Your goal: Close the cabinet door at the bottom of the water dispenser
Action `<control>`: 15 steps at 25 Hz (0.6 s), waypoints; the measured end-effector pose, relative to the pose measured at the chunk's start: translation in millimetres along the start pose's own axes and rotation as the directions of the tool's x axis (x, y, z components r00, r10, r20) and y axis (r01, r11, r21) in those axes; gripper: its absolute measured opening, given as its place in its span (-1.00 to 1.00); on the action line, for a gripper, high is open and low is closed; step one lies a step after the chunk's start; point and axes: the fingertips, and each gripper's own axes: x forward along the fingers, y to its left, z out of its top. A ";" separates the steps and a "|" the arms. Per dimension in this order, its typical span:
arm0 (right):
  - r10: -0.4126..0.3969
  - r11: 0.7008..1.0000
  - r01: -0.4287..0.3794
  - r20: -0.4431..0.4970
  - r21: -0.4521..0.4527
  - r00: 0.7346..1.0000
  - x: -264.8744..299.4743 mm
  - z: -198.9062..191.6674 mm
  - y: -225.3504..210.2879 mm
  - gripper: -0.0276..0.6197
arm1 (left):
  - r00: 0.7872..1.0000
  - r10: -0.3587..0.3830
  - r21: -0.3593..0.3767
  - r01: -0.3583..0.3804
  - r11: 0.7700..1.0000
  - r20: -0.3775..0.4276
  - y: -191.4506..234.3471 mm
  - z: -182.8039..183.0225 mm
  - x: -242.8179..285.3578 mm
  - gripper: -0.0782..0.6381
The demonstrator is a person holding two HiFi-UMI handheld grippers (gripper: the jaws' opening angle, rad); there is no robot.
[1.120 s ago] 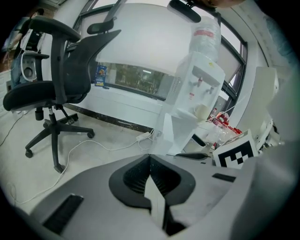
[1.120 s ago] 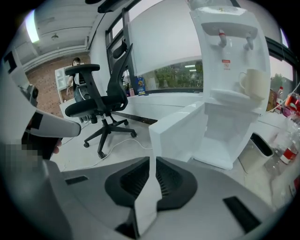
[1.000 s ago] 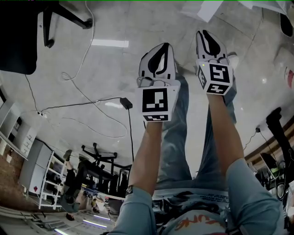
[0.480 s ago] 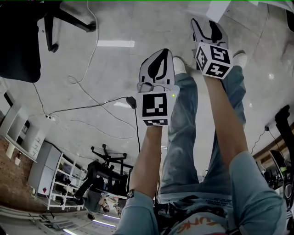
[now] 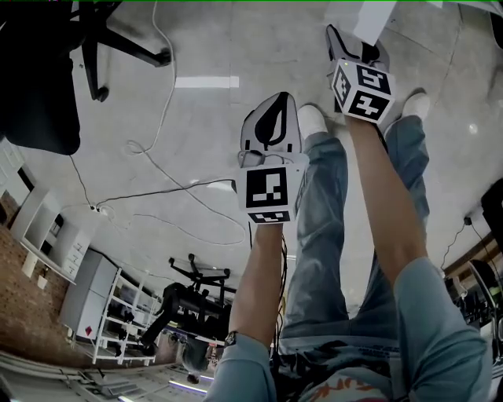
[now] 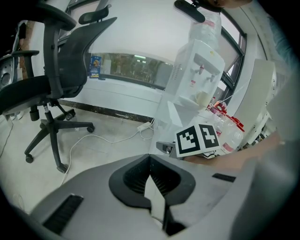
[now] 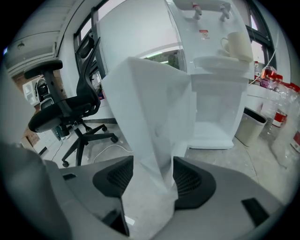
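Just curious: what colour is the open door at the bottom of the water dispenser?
White; the cabinet door shows best in the right gripper view.

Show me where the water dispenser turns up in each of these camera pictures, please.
Head view: not clearly there; only a white corner at the top edge, perhaps its door.
Left gripper view: the water dispenser stands upper right of centre.
Right gripper view: the water dispenser fills the upper right, behind its open cabinet door.
Shared landmark: the black office chair, at the left in all three.
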 end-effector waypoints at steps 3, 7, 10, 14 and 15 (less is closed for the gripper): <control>0.005 1.000 -0.005 -0.009 -0.017 1.000 2.2 2.2 -3.5 -0.13 | 1.000 0.003 -0.001 -0.003 1.000 -0.003 -2.3 0.7 2.5 -0.75; 0.004 0.999 -0.005 -0.019 -0.039 1.000 -0.3 -1.0 -7.8 -0.18 | 1.000 -0.002 0.003 0.002 1.000 -0.001 -11.1 1.6 7.0 -0.75; 0.007 0.999 -0.008 -0.028 -0.043 1.000 -3.4 -4.7 -13.9 -0.19 | 1.000 -0.011 0.003 0.011 1.000 -0.006 -21.4 1.0 10.2 -0.75; 0.011 0.999 -0.013 -0.035 -0.049 0.999 -11.0 -6.2 -25.3 -0.20 | 1.000 -0.024 0.019 0.024 1.000 -0.019 -35.2 4.0 12.9 -0.75; 0.016 0.999 -0.017 -0.033 -0.047 0.999 -13.1 -7.0 -27.9 -0.20 | 0.999 -0.026 0.026 0.026 0.999 -0.022 -37.9 4.6 13.3 -0.75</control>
